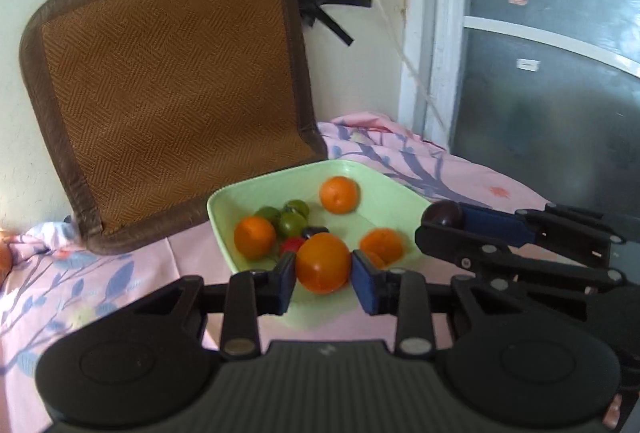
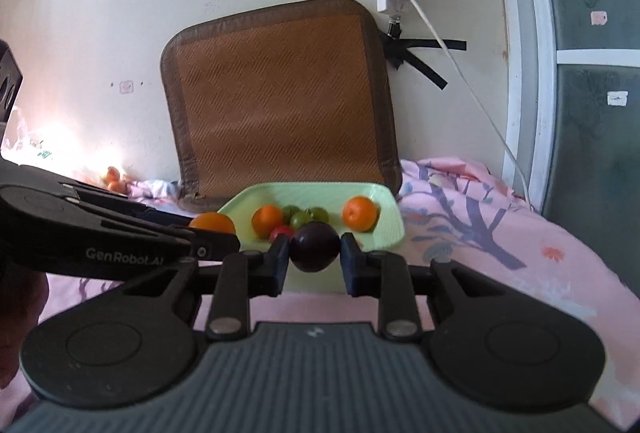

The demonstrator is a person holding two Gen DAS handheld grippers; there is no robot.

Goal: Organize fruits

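Left tool [image 1: 323, 269] clamped on an orange [image 1: 322, 263], held just above the near edge of the green tray [image 1: 256, 189]. Right tool [image 2: 314, 253] gripping a dark plum [image 2: 314, 246], also near the tray's front. Inside the tray: three more oranges [image 1: 338, 194], green fruits [image 1: 292, 223], one red piece [image 1: 292, 244]. Tray resting on the pink bed sheet [image 1: 460, 169], in front of a brown woven mat [image 1: 168, 89].

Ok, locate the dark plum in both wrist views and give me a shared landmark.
Left wrist: dark plum right of centre, clamped in the right claw.
Right wrist: plum at centre, clamped between that claw's pads.
Shared landmark: green tray behind it.
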